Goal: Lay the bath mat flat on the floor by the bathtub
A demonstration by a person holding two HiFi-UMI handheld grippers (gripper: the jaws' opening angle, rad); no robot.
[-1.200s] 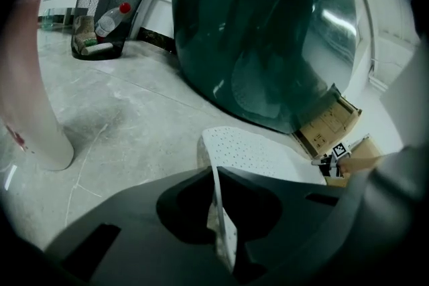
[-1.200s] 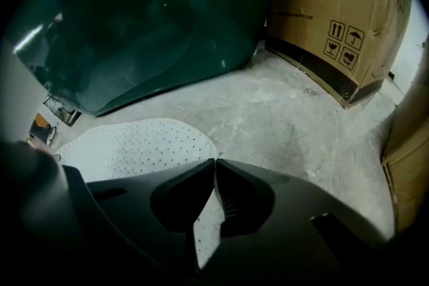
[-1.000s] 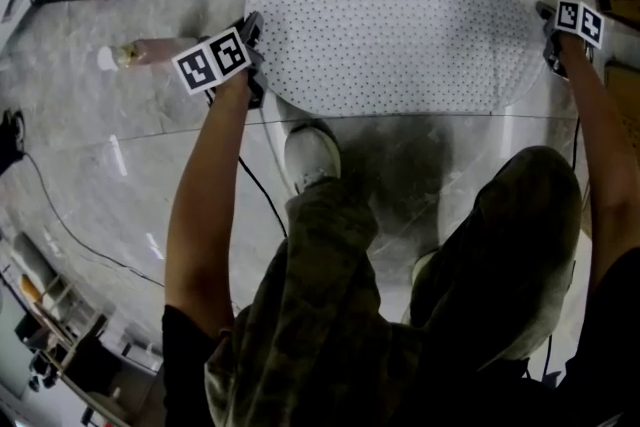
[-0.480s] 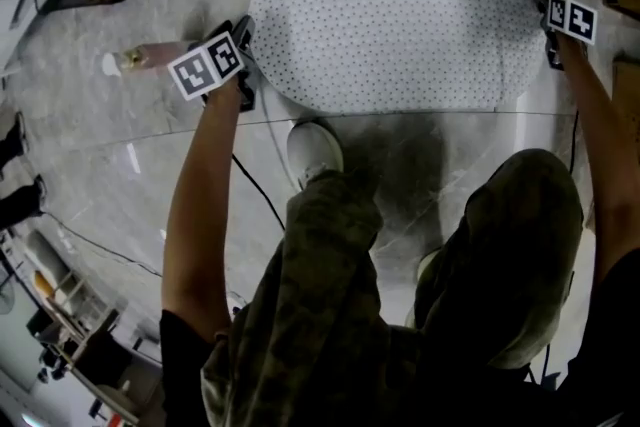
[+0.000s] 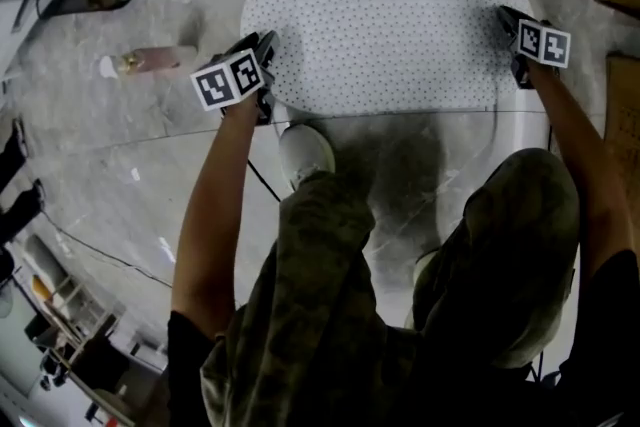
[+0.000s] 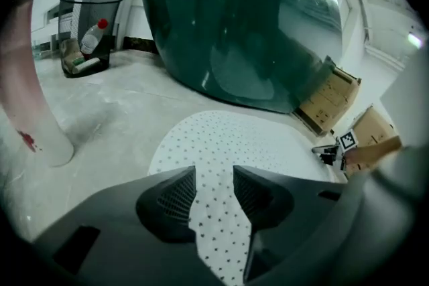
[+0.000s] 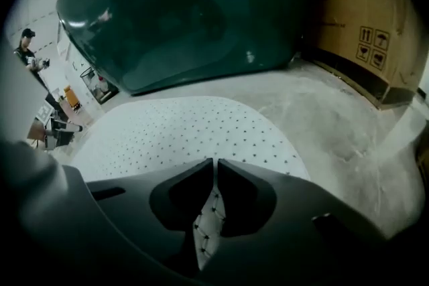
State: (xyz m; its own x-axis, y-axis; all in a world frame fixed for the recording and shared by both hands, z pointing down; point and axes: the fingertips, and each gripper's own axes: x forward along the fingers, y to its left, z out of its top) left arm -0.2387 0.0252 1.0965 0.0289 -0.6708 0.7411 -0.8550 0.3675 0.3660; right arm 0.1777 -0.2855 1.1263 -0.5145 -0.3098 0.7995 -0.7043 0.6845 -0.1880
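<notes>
The white dotted bath mat (image 5: 390, 15) lies spread out on the marble floor beside the dark green bathtub (image 6: 234, 17). My left gripper (image 5: 268, 55) is low over the mat's left edge. Its jaws stand apart and open, and the mat (image 6: 221, 144) shows flat beneath the gap. At the mat's right end is my right gripper (image 5: 505, 18). Its jaws are closing to a thin slit, with a creased strip of the mat (image 7: 181, 130) pinched between them.
A pink bottle (image 5: 150, 58) lies on the floor left of the mat. A wire bin (image 6: 87, 30) stands further left. Cardboard boxes (image 7: 355, 17) line the right side. The person's shoe (image 5: 306, 153) is just below the mat, and a cable (image 5: 90, 245) crosses the floor.
Both grippers have shifted inward: the left one rightward onto the mat's left edge, the right one leftward over its right end. The mat stays flat on the floor.
</notes>
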